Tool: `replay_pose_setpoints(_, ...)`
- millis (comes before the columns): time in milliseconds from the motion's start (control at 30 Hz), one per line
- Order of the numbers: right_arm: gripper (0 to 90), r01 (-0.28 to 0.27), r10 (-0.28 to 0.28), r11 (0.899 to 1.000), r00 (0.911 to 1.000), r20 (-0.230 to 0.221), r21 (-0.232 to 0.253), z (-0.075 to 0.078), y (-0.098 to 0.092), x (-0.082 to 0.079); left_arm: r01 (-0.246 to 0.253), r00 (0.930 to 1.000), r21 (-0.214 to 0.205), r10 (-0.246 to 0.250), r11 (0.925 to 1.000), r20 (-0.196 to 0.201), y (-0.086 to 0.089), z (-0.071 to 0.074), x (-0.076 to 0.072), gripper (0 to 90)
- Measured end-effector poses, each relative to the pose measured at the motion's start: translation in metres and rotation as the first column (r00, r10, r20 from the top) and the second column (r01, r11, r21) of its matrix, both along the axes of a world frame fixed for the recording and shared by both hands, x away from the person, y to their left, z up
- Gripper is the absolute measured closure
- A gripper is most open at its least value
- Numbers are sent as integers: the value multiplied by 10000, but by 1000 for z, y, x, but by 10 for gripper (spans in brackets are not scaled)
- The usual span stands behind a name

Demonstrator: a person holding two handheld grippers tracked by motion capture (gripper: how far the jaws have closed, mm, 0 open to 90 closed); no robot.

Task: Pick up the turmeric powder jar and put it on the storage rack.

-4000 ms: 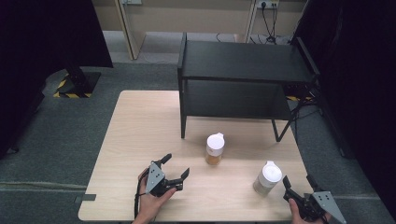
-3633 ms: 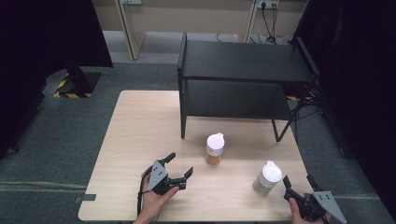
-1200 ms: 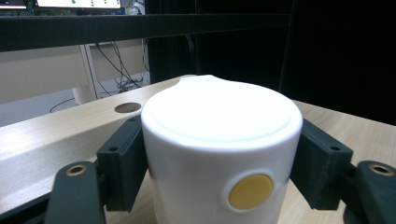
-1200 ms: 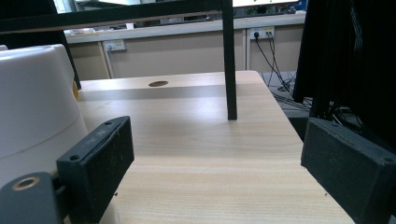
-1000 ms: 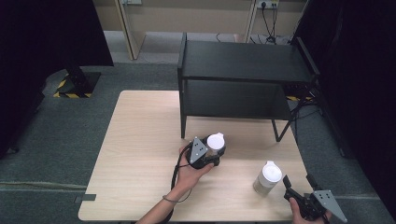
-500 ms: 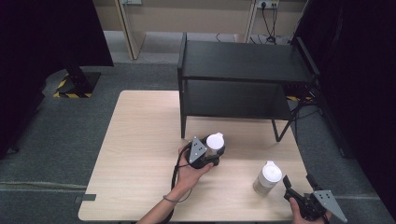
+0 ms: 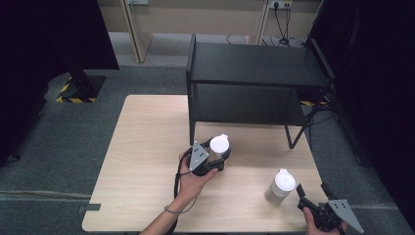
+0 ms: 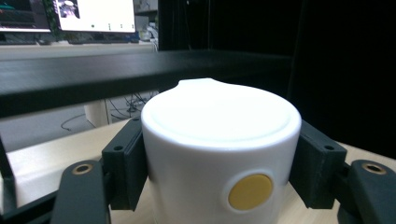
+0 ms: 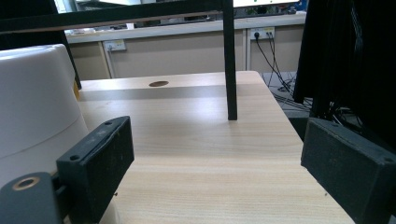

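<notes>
1. a light wooden table (image 7: 142,161) is seen, with a black two-tier shelf (image 7: 254,73) standing at its far side.
2. a white-lidded cup (image 7: 219,146) is pinched by the left gripper (image 7: 215,159), just in front of the shelf.
3. a second lidded cup (image 7: 281,186) is placed near the right gripper (image 7: 306,200), whose jaws are spread with nothing between them.

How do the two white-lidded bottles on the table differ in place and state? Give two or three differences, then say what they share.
The bottle by the shelf is clamped between the left gripper pads; the bottle near the table's front edge stands free, beside the open right gripper. The first stands just in front of the black shelf; the second stands apart from it, nearer the person. Both are upright with white lids.
</notes>
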State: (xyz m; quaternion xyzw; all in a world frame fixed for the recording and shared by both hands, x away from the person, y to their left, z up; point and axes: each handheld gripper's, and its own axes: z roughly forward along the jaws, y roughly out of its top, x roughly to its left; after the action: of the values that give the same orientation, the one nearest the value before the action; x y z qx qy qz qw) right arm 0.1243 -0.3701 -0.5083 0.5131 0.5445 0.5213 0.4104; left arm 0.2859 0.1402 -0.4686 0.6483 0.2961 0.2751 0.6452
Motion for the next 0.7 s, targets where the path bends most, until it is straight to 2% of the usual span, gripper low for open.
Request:
replay_pose_setpoints(333, 98, 29, -29, 10000, 10000, 16, -8, 0, 1, 0, -343, 9967, -510, 379, 9981, 714, 11, 24, -14, 307)
replay_pose_setpoints(500, 97, 23, -23, 10000, 10000, 21, -2, 0, 0, 0, -557, 9924, -825, 643, 9950, 1046, 16, 38, -20, 307)
replay_pose_setpoints(700, 97, 16, -17, 10000, 10000, 39, 17, -1, 0, 0, -678, 9879, -993, 807, 9927, 1325, 19, 50, -22, 307)
